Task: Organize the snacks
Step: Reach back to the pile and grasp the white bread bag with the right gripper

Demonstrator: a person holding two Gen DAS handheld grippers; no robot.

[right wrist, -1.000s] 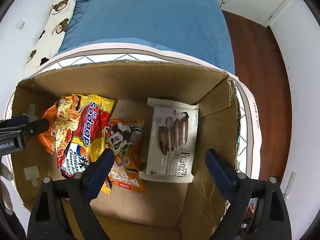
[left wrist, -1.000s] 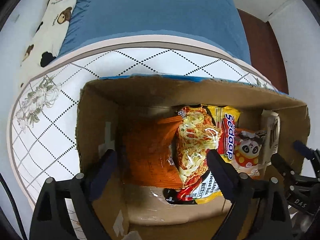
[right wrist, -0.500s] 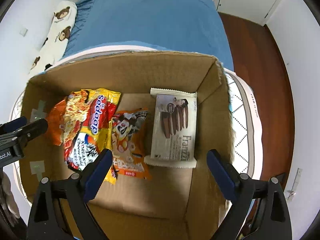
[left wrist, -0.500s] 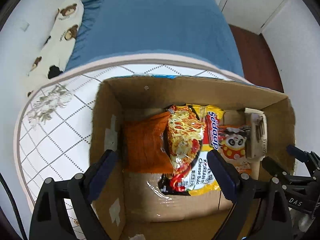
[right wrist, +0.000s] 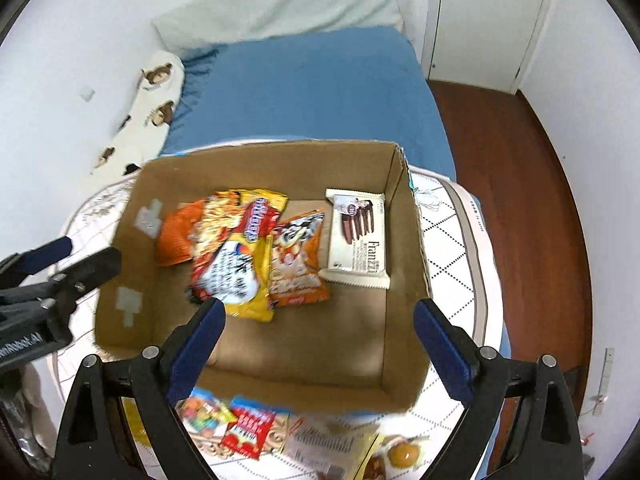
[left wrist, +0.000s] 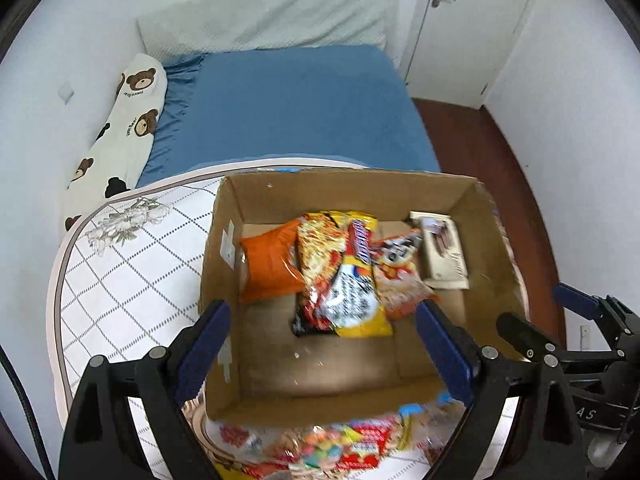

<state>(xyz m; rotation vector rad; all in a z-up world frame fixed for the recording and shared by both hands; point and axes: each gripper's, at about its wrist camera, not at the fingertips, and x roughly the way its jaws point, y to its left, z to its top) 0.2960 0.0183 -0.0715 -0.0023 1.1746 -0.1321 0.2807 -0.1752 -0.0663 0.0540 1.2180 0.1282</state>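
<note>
A brown cardboard box point(right wrist: 408, 264) was seen on a quilted white table point(left wrist: 120, 280), with a blue bed point(left wrist: 288, 108) behind the box. Glossy, crinkled loose snack packets point(right wrist: 240, 428) were spread just in front of the box. Inside it, an orange bag point(left wrist: 270, 268), a yellow noodle packet point(right wrist: 240, 256) and a flat white wafer pack point(right wrist: 358, 240) were laid. The left gripper point(left wrist: 324, 354) and right gripper point(right wrist: 320, 346) were held above the box's near edge, fingers spread wide, nothing between them.

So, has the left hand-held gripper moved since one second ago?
Yes. The left hand-held gripper has pulled up and back from the cardboard box: the box looks smaller, and loose snack packets now show before it.
</note>
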